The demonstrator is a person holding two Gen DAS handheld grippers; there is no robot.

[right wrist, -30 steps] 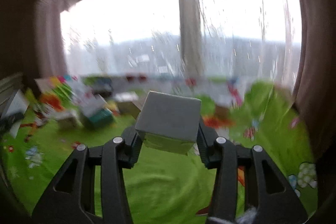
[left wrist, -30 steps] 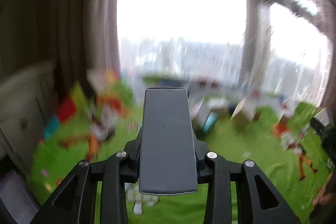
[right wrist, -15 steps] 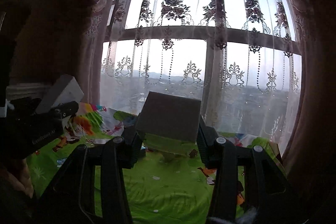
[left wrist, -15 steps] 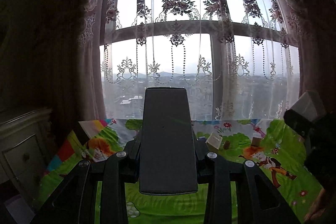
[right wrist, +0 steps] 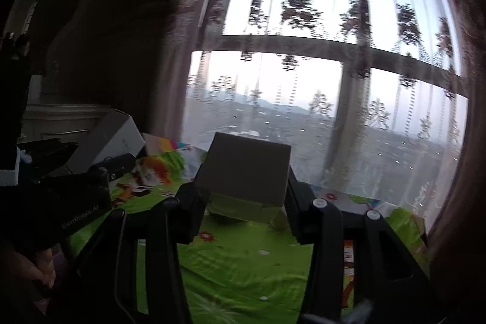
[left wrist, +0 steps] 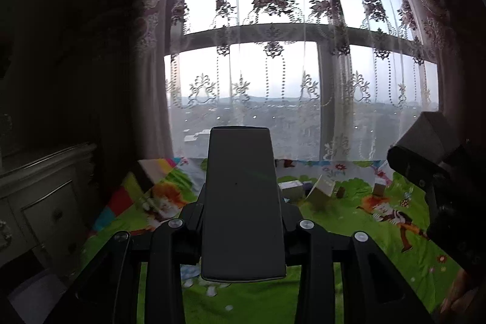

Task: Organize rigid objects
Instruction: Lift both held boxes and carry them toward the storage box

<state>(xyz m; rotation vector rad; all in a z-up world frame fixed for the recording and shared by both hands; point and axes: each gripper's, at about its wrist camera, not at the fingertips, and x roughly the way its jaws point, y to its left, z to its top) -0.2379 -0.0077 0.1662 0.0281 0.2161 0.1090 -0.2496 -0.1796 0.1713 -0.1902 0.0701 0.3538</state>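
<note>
Since the earlier frames both grippers have swung up from the mat and now point almost level at the window, each keeping its box. The bright green cartoon-printed play mat [left wrist: 349, 220] spreads below the tall window with its embroidered sheer curtain [left wrist: 273, 20], and a pale drawer cabinet [left wrist: 45, 202] stands at the left. The left gripper [left wrist: 243, 202] is pinching a long flat dark-grey rectangular box [left wrist: 243, 211] by its sides; the right gripper [right wrist: 243, 187] is clamped on a squat grey cardboard box [right wrist: 246, 169]. Several small cartons [left wrist: 322, 187] lie scattered near the mat's far edge, so most of the sorting looks undone, and both held boxes have yet to be set down.
</note>
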